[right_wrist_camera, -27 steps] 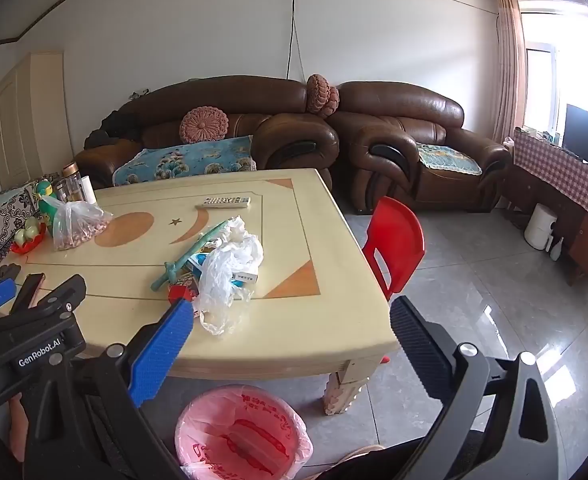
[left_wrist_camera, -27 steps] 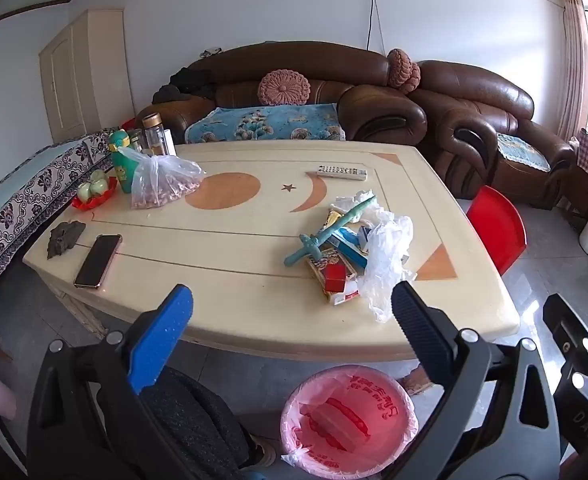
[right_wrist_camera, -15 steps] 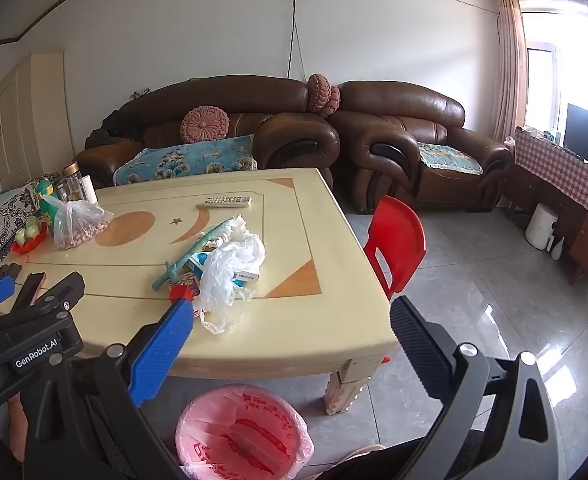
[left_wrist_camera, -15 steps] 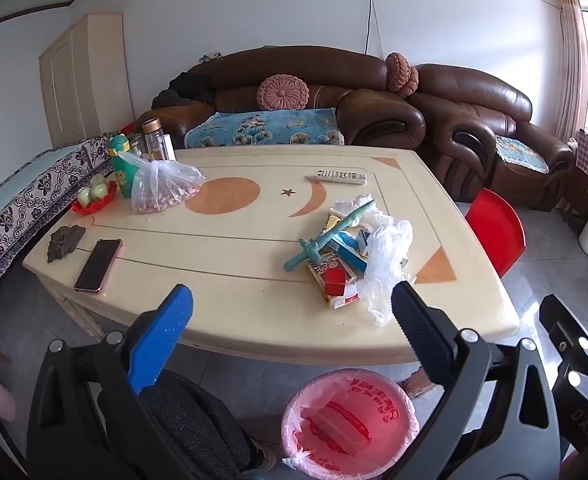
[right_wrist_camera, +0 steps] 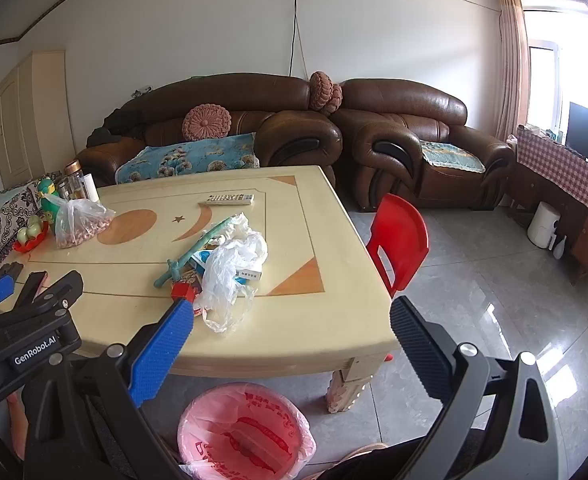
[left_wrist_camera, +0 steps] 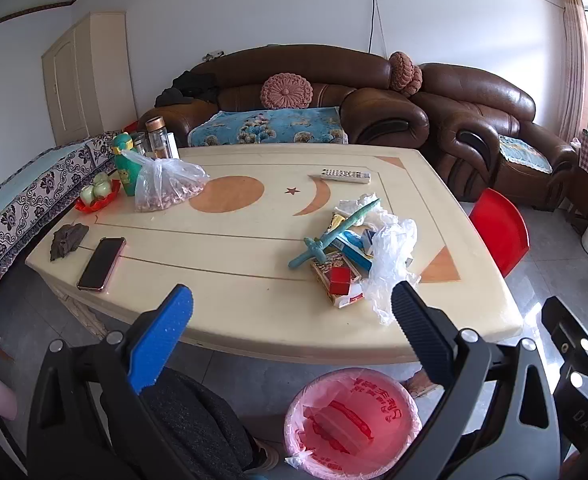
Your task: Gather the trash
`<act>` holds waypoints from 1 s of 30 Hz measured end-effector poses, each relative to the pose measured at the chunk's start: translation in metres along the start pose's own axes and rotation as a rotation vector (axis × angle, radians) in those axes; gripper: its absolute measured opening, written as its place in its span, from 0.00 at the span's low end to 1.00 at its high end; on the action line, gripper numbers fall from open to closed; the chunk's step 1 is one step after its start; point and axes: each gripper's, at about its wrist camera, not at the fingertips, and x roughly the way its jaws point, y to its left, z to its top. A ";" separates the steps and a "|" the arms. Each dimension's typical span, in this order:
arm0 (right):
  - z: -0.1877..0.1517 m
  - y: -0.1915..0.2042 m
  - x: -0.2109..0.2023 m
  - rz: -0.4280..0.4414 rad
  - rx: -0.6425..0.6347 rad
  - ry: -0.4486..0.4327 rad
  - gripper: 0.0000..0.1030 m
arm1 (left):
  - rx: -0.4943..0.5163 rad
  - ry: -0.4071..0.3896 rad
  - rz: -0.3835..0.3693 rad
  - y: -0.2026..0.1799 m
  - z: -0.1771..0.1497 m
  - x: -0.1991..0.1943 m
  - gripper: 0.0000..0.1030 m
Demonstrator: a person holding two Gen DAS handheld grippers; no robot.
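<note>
From my seat the trash pile [left_wrist_camera: 354, 256] sits on the cream table [left_wrist_camera: 229, 280], toward its near right part, ahead of and above my left gripper [left_wrist_camera: 289, 312], nearer its black finger [left_wrist_camera: 418, 332] than its blue one [left_wrist_camera: 161, 340]. In the right wrist view the pile [right_wrist_camera: 217, 264] lies just past the blue finger [right_wrist_camera: 161, 352] of my right gripper [right_wrist_camera: 289, 320]. Both tongs stand spread as wide as they go, gripping nothing and touching nothing. The pile is a crinkled clear plastic bag [left_wrist_camera: 390, 256], flat printed cartons and a teal plastic toy sword [left_wrist_camera: 330, 236]. Below the table's near edge stands a round bin [left_wrist_camera: 352, 424] lined with thin pink film.
</note>
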 end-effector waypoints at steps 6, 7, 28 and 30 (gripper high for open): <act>-0.001 0.003 -0.003 0.001 -0.001 0.001 0.93 | 0.022 -0.012 0.012 -0.006 -0.004 0.000 0.94; -0.002 0.003 -0.004 0.001 -0.001 0.001 0.93 | 0.023 -0.011 0.011 -0.006 -0.004 0.000 0.94; 0.000 0.003 0.028 0.030 0.001 0.046 0.93 | 0.030 0.038 0.006 -0.004 -0.003 0.022 0.94; 0.000 0.004 0.033 0.033 -0.001 0.051 0.93 | 0.033 0.041 0.011 -0.003 -0.003 0.026 0.94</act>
